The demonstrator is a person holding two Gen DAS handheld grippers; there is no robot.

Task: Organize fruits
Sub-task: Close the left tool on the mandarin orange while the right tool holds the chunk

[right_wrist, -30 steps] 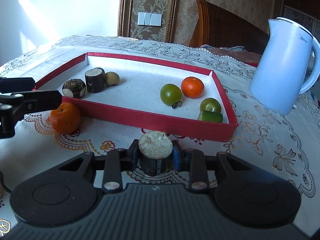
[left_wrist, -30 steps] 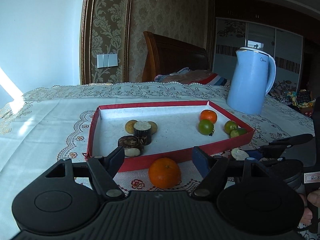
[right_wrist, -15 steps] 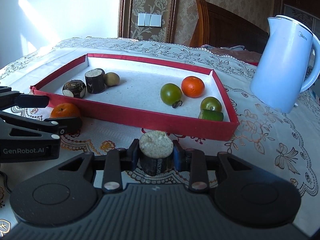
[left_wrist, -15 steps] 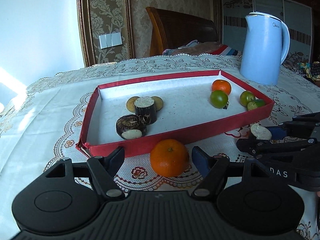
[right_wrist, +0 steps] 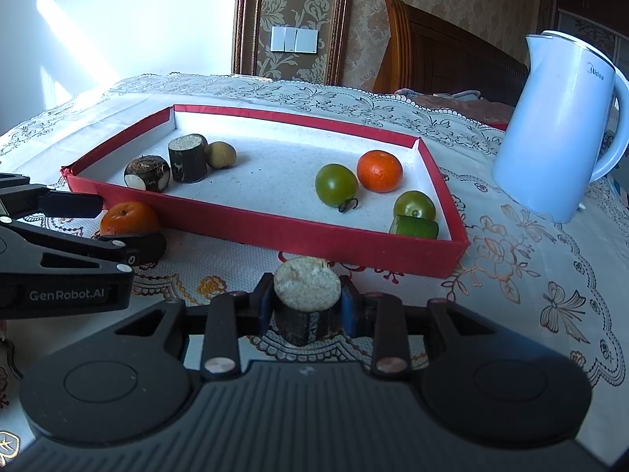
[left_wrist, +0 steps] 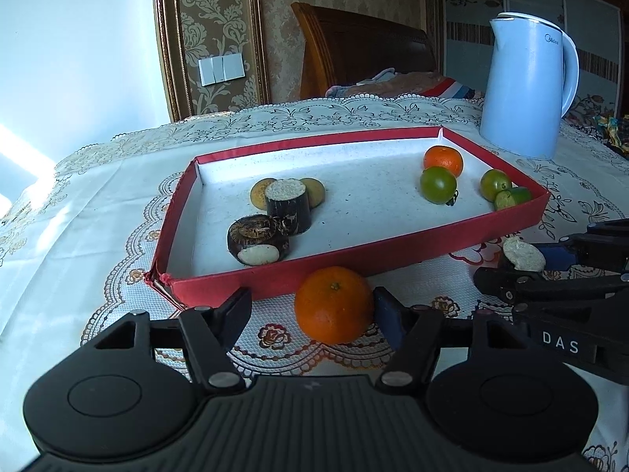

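The left gripper has drawn closer; its jaws are closing around the round orange tangerine, one pad touching. The right gripper keeps clamping the dark sugarcane stub, so both await the red tray.

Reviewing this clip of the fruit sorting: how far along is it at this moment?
Well along. Dark stubby pieces sit at one end of the red tray, citrus and green fruits at the other. In hand: the right gripper clamps a dark stub; the left gripper is closing around the orange on the tablecloth. Both still need placing in the tray.
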